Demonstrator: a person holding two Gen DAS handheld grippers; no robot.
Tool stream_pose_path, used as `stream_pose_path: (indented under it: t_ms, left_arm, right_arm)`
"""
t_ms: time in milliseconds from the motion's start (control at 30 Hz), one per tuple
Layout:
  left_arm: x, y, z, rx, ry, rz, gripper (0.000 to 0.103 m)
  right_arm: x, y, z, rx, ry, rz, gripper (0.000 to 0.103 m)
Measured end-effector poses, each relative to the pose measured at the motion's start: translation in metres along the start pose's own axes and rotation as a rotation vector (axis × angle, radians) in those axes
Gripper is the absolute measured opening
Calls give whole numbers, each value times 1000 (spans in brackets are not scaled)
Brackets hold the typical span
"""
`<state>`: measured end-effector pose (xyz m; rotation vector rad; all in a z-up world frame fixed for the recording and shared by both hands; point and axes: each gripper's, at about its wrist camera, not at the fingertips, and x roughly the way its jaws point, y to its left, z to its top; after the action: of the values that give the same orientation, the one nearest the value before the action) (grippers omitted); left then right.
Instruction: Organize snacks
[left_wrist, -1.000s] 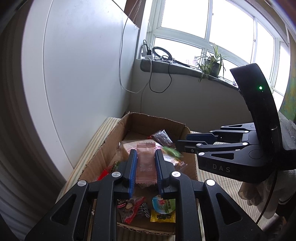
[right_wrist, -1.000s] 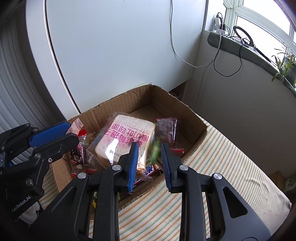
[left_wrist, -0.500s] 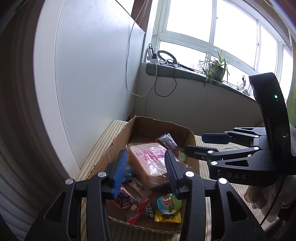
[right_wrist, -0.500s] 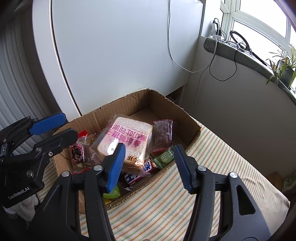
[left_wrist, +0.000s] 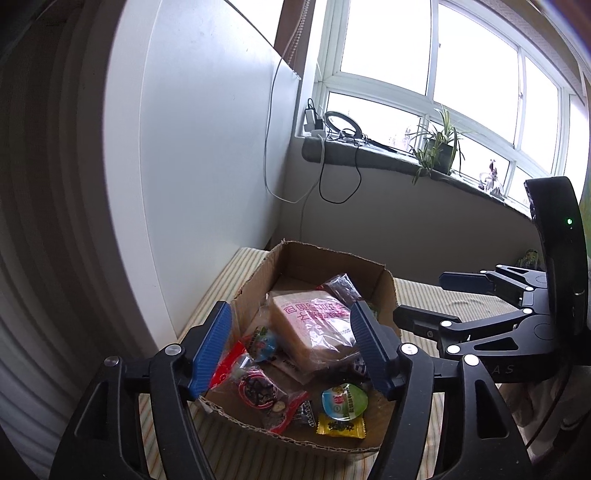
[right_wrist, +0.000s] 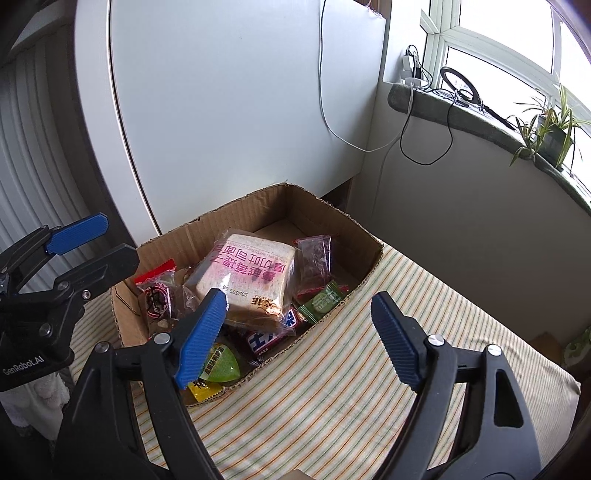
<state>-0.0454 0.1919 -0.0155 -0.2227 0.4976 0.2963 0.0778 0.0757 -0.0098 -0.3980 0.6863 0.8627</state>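
left gripper (left_wrist: 291, 345) low centre of the left wrist view, jaws wide apart and nothing between the pads; a second ago they pinched a pink packet over the cardboard box (left_wrist: 334, 258), now that packet is out of the jaws and i cannot pick it out among the contents; jaws have just been opening; right gripper (right_wrist: 301, 338) low centre of its own view, likewise spread wide and empty; a second ago it pinched a small green candy, and a green candy (right_wrist: 325, 301) now lies inside the box by the near right wall, just beside the bread pack (right_wrist: 245, 275); its jaws have just been opening too; box sits mid frame on the striped cloth (right_wrist: 388, 354), bread pack on top of the heap, jelly cup (left_wrist: 344, 400) at the near edge; judgement: both snacks delivered, both tools free for the next pick, if any snacks remain outside the box; none in view on the cloth.
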Motion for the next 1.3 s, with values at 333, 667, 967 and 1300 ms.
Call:
stream_pose_path:
  t_ms: [333,667,967,1300]
  left_arm:
    - [-23,-13,-19,15,-34,5,71]
    - [-46,-35,-44,-5,-38,-31,74]
    - [-60,-52,-48,10,-73,-24,80]
    - [-60,-58,-58,24,-57,-12,82]
  right_arm:
    - [-30,-5,-28,61,-40,-16,83]
    - [-78,0,-60,97,-103,-69,85]
    - [-115,4,-91,118,-164,-149,102]
    - [-118,-2,-105,178,-164,-164,102]
